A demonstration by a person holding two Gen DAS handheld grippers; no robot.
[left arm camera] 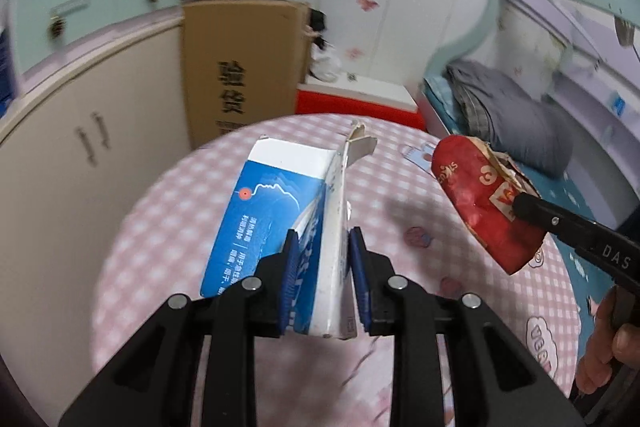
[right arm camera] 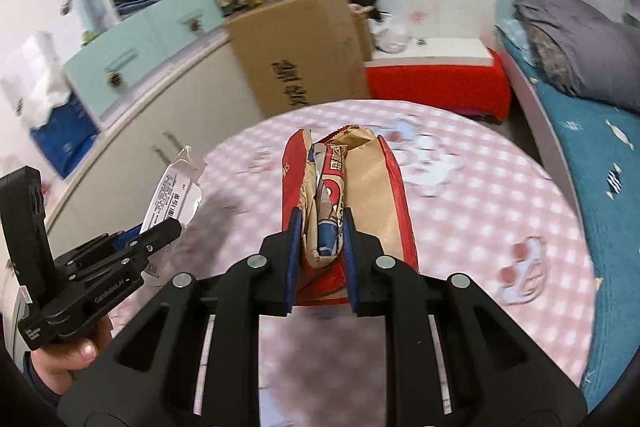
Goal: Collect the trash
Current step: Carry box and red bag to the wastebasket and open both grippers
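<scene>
My left gripper (left arm camera: pixel 323 241) is shut on a flattened blue and white carton (left arm camera: pixel 288 223) and holds it above the round table with the pink checked cloth (left arm camera: pixel 160 227). My right gripper (right arm camera: pixel 320 223) is shut on a crushed red and brown paper box (right arm camera: pixel 356 195), also held above the table (right arm camera: pixel 480 211). In the left wrist view the red box (left arm camera: pixel 480 199) hangs at the right in the right gripper's fingers (left arm camera: pixel 532 207). In the right wrist view the left gripper (right arm camera: pixel 160 229) is at the lower left with the carton's white edge (right arm camera: pixel 172 191) sticking up.
A tall cardboard box (left arm camera: pixel 240 67) leans on beige cabinets (left arm camera: pixel 80 147) behind the table. A red and white low cabinet (left arm camera: pixel 356 99) stands at the back. A bed with a blue sheet and grey bedding (right arm camera: pixel 580 39) is at the right.
</scene>
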